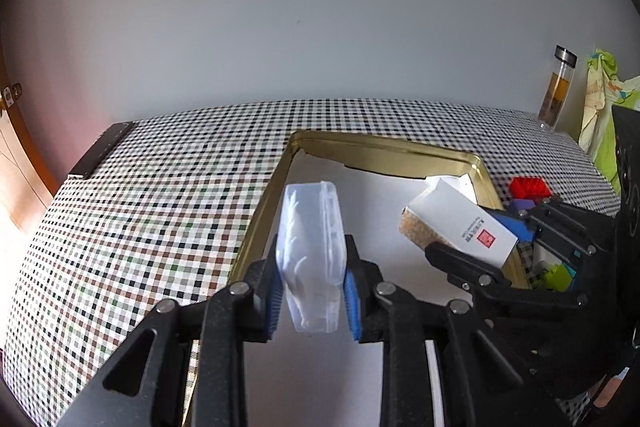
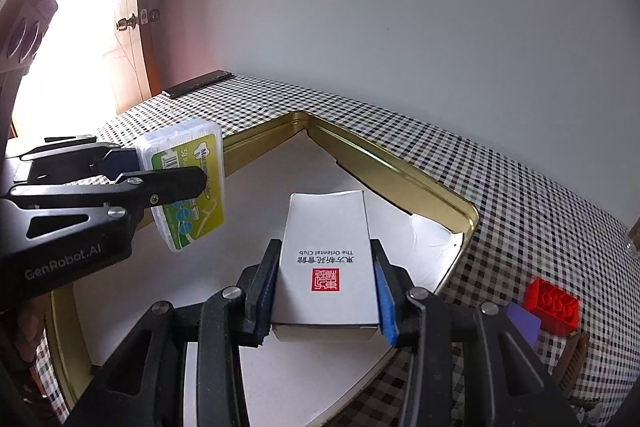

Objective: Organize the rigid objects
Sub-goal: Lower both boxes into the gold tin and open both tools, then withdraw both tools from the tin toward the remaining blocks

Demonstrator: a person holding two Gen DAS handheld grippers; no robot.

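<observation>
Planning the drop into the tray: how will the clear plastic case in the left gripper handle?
The clear plastic case looks rigid and probably light. Its smooth sides may slip between the left gripper pads. Released on edge into the gold tray, it would likely tip flat.

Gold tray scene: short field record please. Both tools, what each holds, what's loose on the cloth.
left tool: shut on clear plastic case with green label, above tray
right tool: shut on white carton with red seal, above tray
gold tray: white liner, nothing seen lying on the visible part
checked tablecloth: red brick and purple block to the tray's right
far corner: glass bottle
</observation>
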